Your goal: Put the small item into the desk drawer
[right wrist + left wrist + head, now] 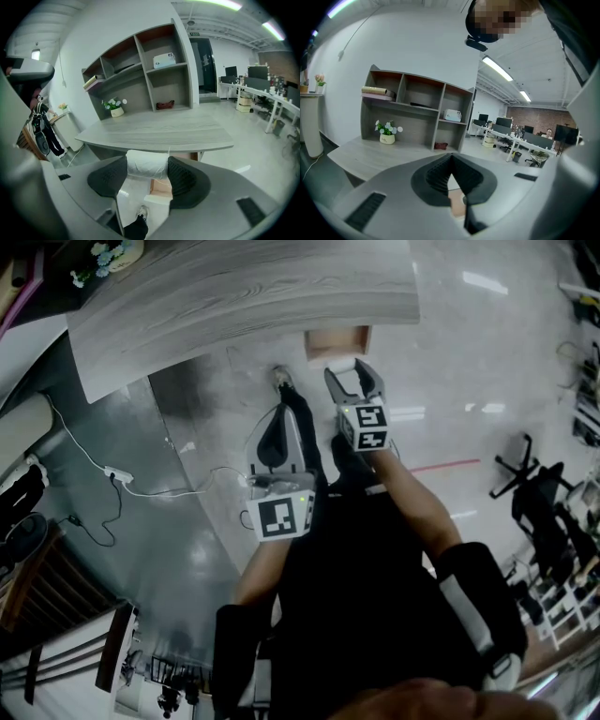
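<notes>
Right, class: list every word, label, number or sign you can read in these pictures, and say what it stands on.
Nothing reads clearly.
Green sign above the dark doorway: too small to read.
Dark print on the white flower pot: blurred.
Black-and-white marker cubes: square patterns, no letters.

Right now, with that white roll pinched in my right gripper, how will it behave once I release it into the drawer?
The white roll looks soft and light: its wrinkled wrap sits snug between the jaws, so it probably won't slip. Being cylindrical, it may roll once released into the drawer. The loose strand at its right end could snag.
</notes>
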### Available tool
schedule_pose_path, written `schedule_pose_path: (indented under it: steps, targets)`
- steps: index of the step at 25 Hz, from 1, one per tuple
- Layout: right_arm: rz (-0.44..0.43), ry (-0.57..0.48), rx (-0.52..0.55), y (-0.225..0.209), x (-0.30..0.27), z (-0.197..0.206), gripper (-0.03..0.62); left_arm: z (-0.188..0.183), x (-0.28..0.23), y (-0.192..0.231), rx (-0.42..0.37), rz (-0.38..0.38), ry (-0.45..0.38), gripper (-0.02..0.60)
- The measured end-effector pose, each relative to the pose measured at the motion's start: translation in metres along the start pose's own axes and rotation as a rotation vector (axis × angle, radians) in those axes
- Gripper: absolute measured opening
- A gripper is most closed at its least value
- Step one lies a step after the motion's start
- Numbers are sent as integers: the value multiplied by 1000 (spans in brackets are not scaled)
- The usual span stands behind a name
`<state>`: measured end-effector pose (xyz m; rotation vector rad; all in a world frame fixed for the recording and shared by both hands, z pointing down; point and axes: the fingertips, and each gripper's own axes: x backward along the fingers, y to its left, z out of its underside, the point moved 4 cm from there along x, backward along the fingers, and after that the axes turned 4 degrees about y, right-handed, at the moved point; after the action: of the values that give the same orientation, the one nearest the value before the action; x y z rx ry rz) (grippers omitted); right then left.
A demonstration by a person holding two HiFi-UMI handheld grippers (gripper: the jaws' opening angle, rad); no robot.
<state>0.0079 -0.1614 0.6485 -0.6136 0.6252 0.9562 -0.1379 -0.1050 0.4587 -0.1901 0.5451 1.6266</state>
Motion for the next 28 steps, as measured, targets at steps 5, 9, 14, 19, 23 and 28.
schedule_pose_path:
  steps: [5,9,14,19,23,28]
  targets:
    - [23,73,-16,-9,-29,25,264,4,-7,6,10,-4,12,0]
    - [50,125,-24,-20,-49,44,264,9,-14,9,13,-3,22,-1]
    - [62,180,-23,-27,-74,65,264,16,-22,11,20,-1,33,0]
    - [75,230,-41,-33,-94,84,264,22,-27,13,23,0,43,0]
    - [82,276,-42,-38,-113,98,264,27,-32,19,31,-9,53,0]
    - [101,332,-52,-46,-129,114,264,35,-36,25,34,-14,72,0]
